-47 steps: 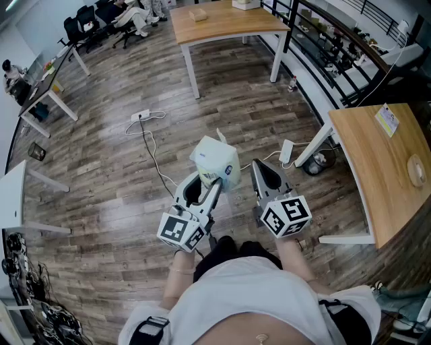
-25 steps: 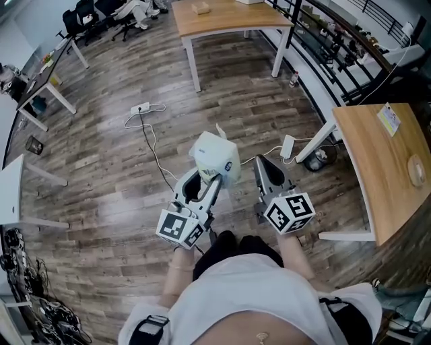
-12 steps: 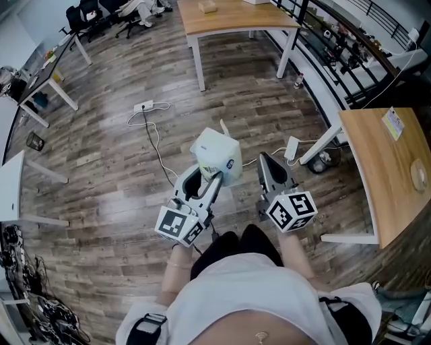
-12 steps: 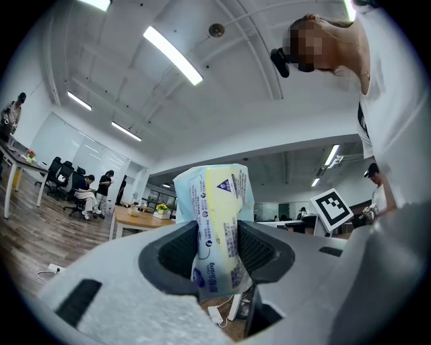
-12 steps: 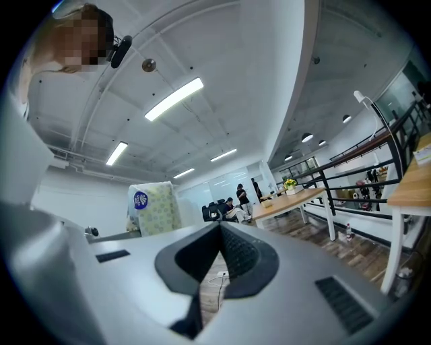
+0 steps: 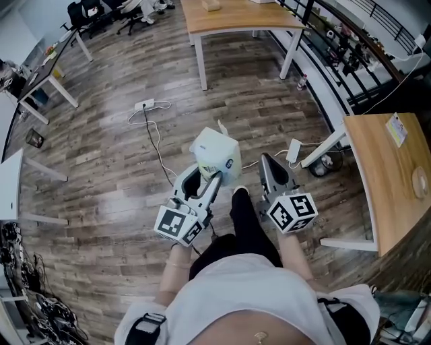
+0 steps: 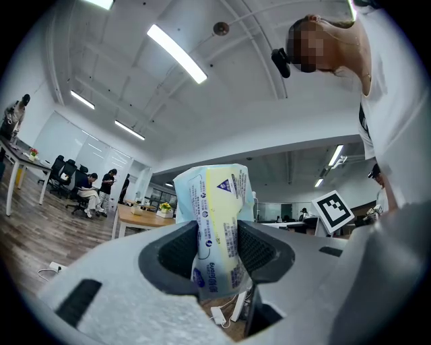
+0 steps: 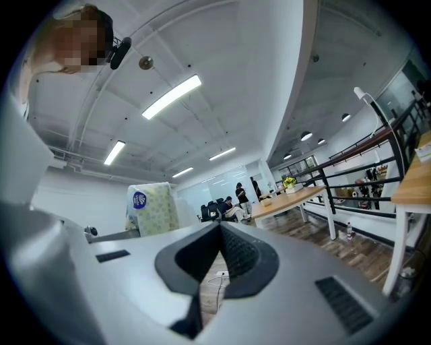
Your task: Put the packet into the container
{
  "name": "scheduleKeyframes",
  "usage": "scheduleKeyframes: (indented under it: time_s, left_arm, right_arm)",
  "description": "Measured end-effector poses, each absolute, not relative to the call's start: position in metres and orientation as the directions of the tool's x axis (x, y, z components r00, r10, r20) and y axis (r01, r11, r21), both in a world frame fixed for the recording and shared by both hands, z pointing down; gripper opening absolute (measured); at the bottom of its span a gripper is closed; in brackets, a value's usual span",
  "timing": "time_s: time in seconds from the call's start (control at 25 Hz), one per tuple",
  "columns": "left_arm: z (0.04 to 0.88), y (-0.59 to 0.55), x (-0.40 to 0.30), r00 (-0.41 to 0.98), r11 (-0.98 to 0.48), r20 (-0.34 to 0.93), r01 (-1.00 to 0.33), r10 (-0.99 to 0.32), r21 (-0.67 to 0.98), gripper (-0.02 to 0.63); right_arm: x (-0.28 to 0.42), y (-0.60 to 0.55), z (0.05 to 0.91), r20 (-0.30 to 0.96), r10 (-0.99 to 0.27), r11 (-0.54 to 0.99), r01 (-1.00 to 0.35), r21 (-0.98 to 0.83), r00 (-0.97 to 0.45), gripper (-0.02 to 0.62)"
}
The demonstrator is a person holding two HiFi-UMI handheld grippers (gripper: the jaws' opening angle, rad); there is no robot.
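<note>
change: top table (image 6: 236,19) drifted right, leg (image 6: 244,214) now stepped forward, so person walking | left gripper (image 6: 215,177) still clamps packet (image 6: 217,155), frame centre | right gripper (image 6: 267,162) closed, empty | container unseen; transit step

packet (image 6: 217,155) at frame centre between left gripper (image 6: 213,176) jaws, right gripper (image 6: 265,159) just right of it, power strip (image 6: 144,104) on floor (image 6: 101,168) upper left, tabletop (image 6: 236,17) top centre, second tabletop (image 6: 384,168) right edge
</note>
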State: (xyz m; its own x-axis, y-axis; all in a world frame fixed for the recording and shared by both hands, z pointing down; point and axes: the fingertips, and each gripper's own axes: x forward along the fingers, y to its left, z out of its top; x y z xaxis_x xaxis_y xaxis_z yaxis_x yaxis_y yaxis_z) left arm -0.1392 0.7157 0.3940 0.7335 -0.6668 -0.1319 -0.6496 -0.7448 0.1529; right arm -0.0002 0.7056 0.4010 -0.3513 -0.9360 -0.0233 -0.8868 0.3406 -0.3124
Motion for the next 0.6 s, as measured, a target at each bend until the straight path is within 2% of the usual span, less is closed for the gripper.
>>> scheduleKeyframes:
  time_s: [0.6]
  left_arm:
    - [0.401,0.594,-0.109,0.701,-0.712,-0.128,-0.682,-0.702,0.165,0.175]
  right_arm:
    - [0.034,0.578,0.403,-0.031,-0.922,0.377,-0.874,-0.306,-0.387,0.011]
